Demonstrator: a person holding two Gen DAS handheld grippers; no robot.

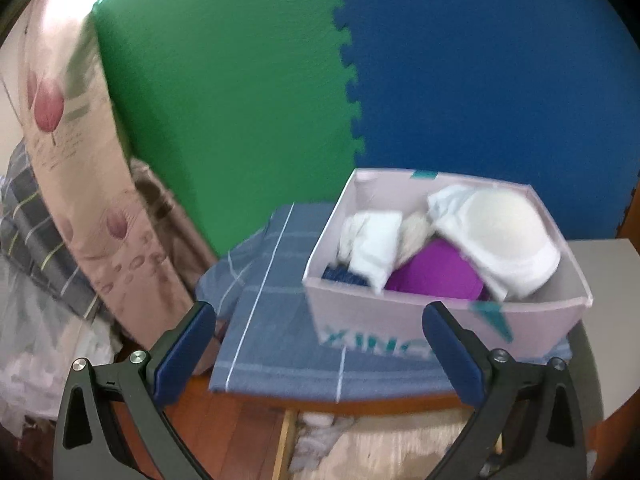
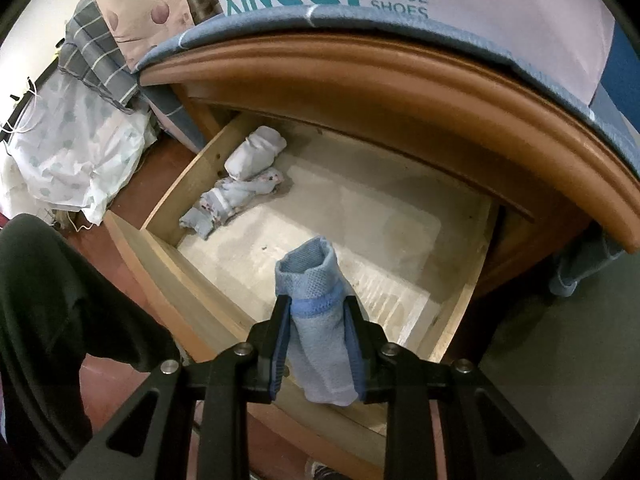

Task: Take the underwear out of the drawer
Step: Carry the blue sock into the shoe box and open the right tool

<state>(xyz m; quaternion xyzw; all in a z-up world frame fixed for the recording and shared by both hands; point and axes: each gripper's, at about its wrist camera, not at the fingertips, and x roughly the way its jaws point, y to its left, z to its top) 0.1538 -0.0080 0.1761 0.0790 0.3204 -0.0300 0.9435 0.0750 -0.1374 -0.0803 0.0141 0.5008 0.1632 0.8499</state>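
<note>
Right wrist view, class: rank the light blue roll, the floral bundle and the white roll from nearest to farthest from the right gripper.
1. Light blue roll: clamped in the right gripper.
2. Floral bundle: left side of the drawer.
3. White roll: drawer's far left corner.

The box (image 2: 500,20) carries teal capitals on its pale side. In the right wrist view they read "XINCC", followed by a further stroke like an "I" or a bracket; the tops of the letters are cut off by the picture's edge. Right of them, smaller and in two lines, stands "VOGUE SHOES", the lower line partly hidden by the blue cloth (image 2: 360,20). In the left wrist view the same box (image 1: 360,320) shows the teal lettering blurred; "XIN" can be made out, the rest cannot be read. The small writing on the flowered fabric (image 1: 52,148) is too blurred to read.
</note>
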